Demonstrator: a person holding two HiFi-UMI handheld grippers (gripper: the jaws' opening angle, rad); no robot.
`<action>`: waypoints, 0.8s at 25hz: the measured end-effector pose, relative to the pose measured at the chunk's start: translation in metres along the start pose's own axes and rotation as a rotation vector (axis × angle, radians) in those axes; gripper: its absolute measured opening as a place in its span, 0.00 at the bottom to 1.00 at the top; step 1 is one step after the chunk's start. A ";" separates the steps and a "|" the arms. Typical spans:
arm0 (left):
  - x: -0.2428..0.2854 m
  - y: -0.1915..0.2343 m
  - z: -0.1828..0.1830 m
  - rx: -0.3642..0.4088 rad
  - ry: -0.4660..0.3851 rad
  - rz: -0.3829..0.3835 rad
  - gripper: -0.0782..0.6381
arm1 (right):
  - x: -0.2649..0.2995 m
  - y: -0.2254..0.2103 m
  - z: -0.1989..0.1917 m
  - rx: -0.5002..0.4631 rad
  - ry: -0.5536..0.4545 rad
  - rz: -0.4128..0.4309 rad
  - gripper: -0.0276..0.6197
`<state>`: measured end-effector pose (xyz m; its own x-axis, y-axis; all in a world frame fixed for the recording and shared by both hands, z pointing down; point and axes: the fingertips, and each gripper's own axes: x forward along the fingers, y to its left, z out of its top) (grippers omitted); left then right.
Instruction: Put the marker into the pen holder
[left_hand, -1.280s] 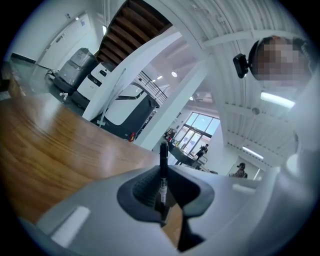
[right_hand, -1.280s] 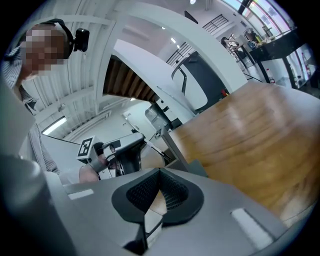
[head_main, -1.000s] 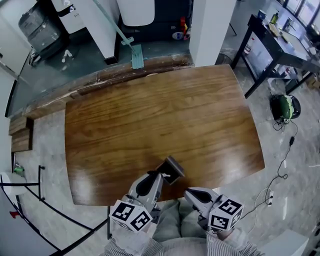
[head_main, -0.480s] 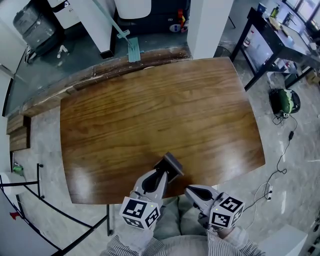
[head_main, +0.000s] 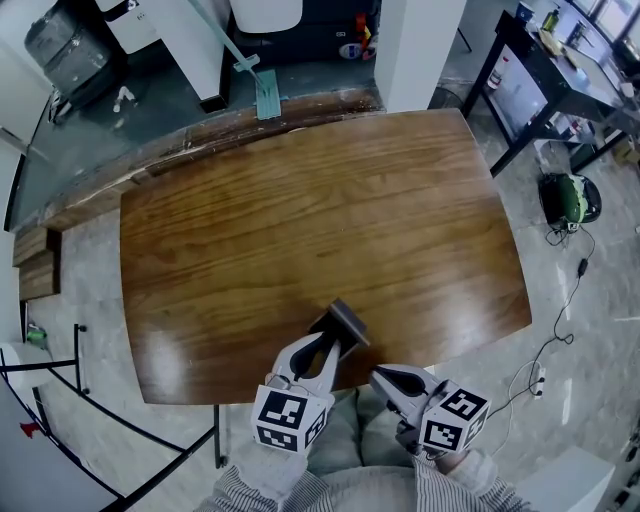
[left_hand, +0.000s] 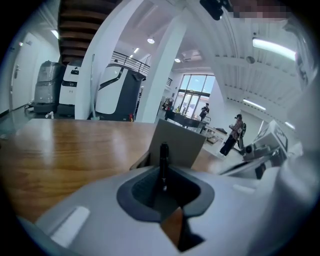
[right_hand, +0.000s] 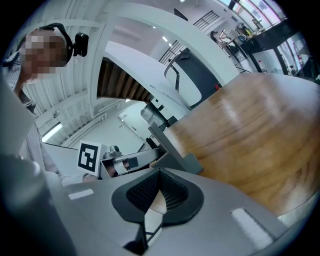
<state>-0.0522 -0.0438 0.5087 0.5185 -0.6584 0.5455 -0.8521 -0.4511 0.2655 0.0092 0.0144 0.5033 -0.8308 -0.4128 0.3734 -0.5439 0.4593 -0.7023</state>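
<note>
A grey pen holder (head_main: 341, 324) stands near the front edge of the wooden table (head_main: 300, 230). My left gripper (head_main: 322, 350) reaches up to it from the near side and is shut on a black marker (left_hand: 163, 162). The marker stands upright between the jaws, just in front of the holder's flat wall (left_hand: 179, 142). My right gripper (head_main: 384, 379) hovers at the table's front edge, to the right of the holder, shut with nothing in it. In the right gripper view the holder (right_hand: 176, 150) sits ahead and to the left, beside the left gripper's marker cube (right_hand: 90, 156).
The wooden table stretches far and to both sides of the holder. Its front edge lies right under both grippers. Beyond the far edge stand white machines (head_main: 262, 15) and a black desk (head_main: 560, 80) at the far right. People stand in the distance in the left gripper view.
My left gripper has shifted a little to the right and back toward me, still at the holder. The right gripper has barely moved.
</note>
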 end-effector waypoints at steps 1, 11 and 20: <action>0.000 0.000 0.000 0.000 0.006 0.000 0.17 | 0.000 0.000 0.000 0.000 -0.002 0.002 0.04; 0.009 -0.002 0.001 0.066 0.086 0.022 0.18 | -0.006 0.001 0.002 0.006 -0.023 -0.004 0.04; 0.011 0.003 0.007 0.090 0.094 0.082 0.19 | -0.011 0.002 0.007 -0.007 -0.027 -0.002 0.04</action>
<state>-0.0487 -0.0569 0.5096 0.4346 -0.6378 0.6359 -0.8793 -0.4532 0.1465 0.0180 0.0139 0.4933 -0.8264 -0.4349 0.3578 -0.5461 0.4639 -0.6976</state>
